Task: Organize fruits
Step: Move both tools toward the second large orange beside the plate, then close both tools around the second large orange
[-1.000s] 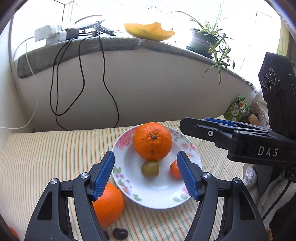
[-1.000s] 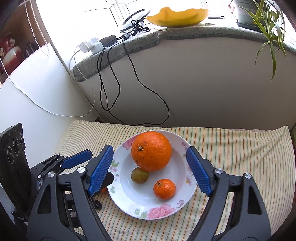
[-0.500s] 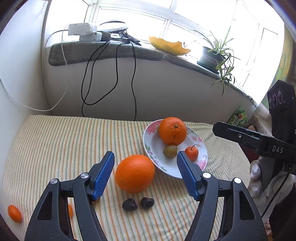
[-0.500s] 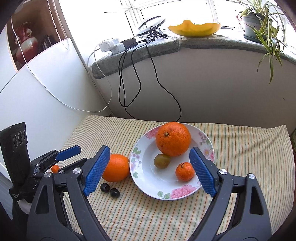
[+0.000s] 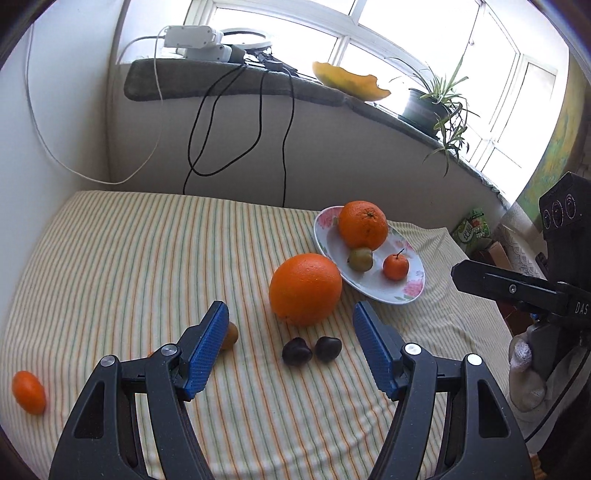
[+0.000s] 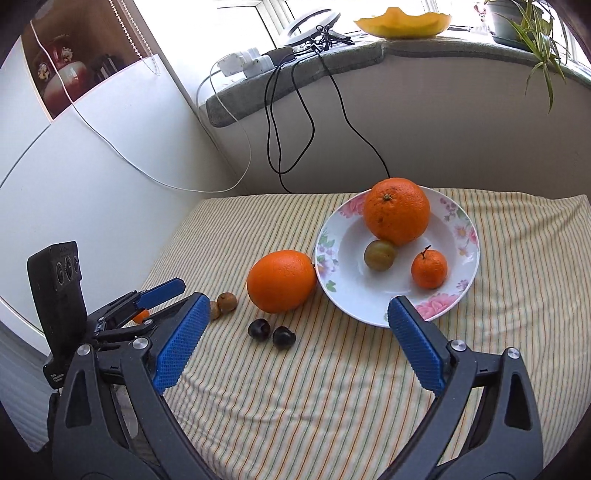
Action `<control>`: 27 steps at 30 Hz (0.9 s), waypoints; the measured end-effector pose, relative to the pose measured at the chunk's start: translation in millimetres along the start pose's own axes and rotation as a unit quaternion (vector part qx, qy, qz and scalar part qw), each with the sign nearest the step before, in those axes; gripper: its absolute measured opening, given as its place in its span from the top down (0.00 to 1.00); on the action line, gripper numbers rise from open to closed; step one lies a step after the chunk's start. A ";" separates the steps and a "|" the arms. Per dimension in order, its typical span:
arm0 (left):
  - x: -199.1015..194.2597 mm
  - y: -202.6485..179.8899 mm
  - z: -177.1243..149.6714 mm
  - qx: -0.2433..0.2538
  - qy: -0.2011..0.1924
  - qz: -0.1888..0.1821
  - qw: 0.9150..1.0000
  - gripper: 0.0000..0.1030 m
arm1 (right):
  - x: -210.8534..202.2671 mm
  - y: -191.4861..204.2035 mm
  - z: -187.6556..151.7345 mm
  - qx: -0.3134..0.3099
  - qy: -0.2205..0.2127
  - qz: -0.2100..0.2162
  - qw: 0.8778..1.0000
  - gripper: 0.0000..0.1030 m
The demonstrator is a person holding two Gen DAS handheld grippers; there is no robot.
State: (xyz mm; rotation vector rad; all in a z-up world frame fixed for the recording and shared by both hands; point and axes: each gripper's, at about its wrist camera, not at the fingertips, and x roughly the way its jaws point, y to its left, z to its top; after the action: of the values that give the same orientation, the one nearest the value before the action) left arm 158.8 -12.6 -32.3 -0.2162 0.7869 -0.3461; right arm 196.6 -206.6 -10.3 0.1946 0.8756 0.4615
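Observation:
A floral white plate point(image 6: 465, 258) point(image 5: 328, 236) holds a big orange point(image 6: 397, 210), a green plum point(image 6: 380, 254) and a small tangerine point(image 6: 429, 268). A second big orange point(image 5: 304, 288) point(image 6: 281, 280) lies on the striped cloth beside the plate's left rim. Two dark plums point(image 5: 312, 349) point(image 6: 271, 332) lie in front of it. My left gripper point(image 5: 290, 343) hovers open above the dark plums, nothing between its fingers. My right gripper point(image 6: 295, 332) is empty too, its jaws still opening, held back from the plate and plums.
Two small brown fruits point(image 6: 223, 304) and a small orange fruit point(image 5: 28, 392) lie at the cloth's left side. Black and white cables point(image 6: 295, 122) hang from the grey sill. A yellow dish point(image 6: 402, 23) and a potted plant point(image 5: 436, 99) stand on the sill. White walls close the left and back.
Both grippers have drawn back and left from over the plate, bringing the second orange, dark plums and small fruits into view. The right jaws have spread wider.

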 end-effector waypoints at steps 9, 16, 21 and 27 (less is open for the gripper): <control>12.7 -3.7 -8.1 0.030 0.004 -0.016 0.999 0.32 | 28.7 0.5 -14.0 0.066 0.028 0.028 0.997 0.04; 29.8 -4.4 -4.8 0.045 0.018 -0.024 0.999 0.32 | 62.2 -4.8 -14.9 0.117 0.048 0.043 0.991 0.16; 42.4 -2.9 -2.3 0.055 0.026 -0.022 0.998 0.32 | 83.6 -7.8 -9.9 0.144 0.052 0.051 0.987 0.17; 57.6 -2.3 0.7 0.064 0.037 -0.023 0.997 0.32 | 106.8 -8.7 -1.9 0.166 0.059 0.052 0.983 0.19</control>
State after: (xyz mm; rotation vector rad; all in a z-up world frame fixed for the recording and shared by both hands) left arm 196.4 -36.6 -68.6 -0.1028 0.8306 -0.4482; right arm 256.5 -164.6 -88.6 0.5252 1.0600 0.4254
